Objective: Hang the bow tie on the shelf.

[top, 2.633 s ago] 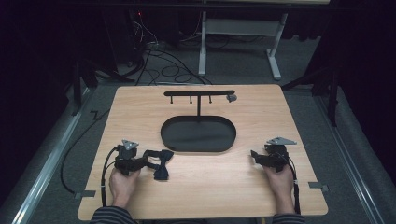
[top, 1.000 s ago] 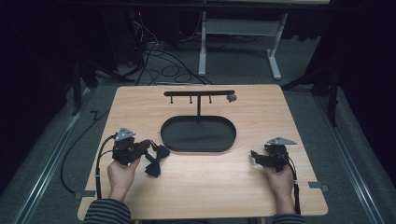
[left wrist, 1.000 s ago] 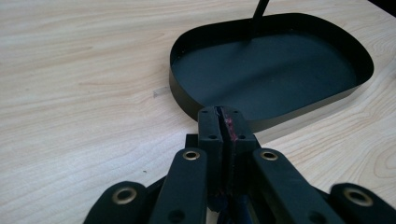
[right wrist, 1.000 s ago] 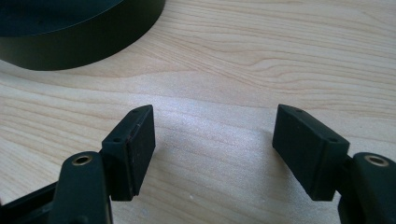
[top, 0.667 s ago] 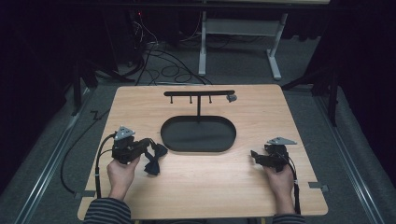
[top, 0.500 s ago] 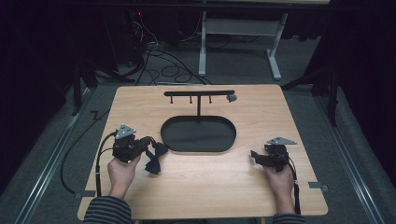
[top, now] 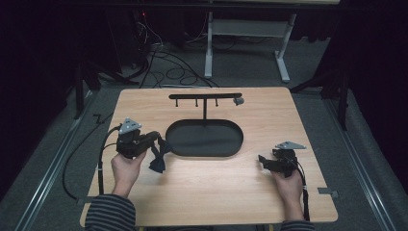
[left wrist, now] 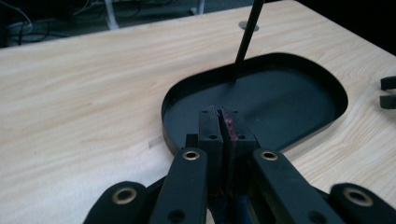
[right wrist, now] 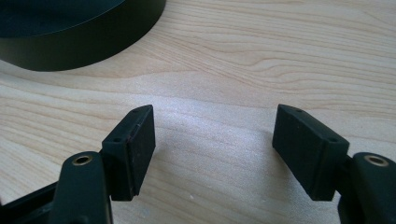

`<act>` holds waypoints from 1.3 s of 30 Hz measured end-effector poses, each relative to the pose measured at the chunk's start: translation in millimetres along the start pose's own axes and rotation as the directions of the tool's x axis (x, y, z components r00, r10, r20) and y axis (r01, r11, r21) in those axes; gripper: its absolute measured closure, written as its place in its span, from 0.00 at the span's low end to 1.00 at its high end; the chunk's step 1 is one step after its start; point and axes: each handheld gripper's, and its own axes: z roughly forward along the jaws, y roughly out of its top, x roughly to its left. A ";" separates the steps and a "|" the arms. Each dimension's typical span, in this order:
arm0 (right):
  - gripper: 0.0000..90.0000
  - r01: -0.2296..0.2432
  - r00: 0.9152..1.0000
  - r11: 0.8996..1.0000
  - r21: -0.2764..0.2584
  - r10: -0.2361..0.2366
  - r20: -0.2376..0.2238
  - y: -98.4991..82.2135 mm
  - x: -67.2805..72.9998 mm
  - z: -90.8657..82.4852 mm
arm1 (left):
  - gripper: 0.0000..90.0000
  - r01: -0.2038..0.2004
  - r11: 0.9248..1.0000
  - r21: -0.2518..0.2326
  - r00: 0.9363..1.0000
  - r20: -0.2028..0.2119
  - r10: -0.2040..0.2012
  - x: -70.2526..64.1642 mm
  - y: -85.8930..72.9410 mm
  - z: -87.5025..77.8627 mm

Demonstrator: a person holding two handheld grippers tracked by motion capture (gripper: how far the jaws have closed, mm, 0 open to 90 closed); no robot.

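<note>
My left claw (top: pixel 155 140) is pressed tight on a dark bow tie (top: pixel 159 156), which dangles from the tips just off the left end of the black oval tray (top: pixel 226 150). In the high view the tie hangs clear above the table (top: pixel 216 192), with its lower wing pointing down toward the wood. From the left claw view my 2 pads sit almost together, with a thin strip of dark cloth and a trace of red showing in the slit between them (left wrist: pixel 227 128), and more dark fabric bunched low between the arms. Beyond the tips lies the tray's near rim (left wrist: pixel 173 100), and the thin black post (left wrist: pixel 246 32) of the stand rises from the tray's far side.

My right claw (top: pixel 267 161) rests on the table to the right of the tray, well apart from the tie, its tips aimed toward the tray. Its 2 pads (right wrist: pixel 135 144) are spread wide with bare wood between them, pinching nothing, and a curved part of the tray's wall (right wrist: pixel 84 44) shows at the upper left of the right claw view.

The stand's crossbar (top: pixel 204 96) spans above the far edge of the tray, with 3 small pegs hanging beneath it and a grey knob (top: pixel 238 101) at its right end.
</note>
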 end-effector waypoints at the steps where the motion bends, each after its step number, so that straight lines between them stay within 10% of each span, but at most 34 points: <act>1: 0.35 0.000 1.000 1.000 0.000 0.000 0.000 0.0 0.1 0.0 | 0.97 -0.006 1.000 -0.004 1.000 0.002 0.006 -0.9 2.3 0.3; 39: 0.35 -0.009 1.000 1.000 -0.002 0.009 -0.008 -0.3 -1.0 -0.5 | 0.97 -0.187 0.982 -0.011 0.982 0.033 0.187 -24.8 82.6 35.4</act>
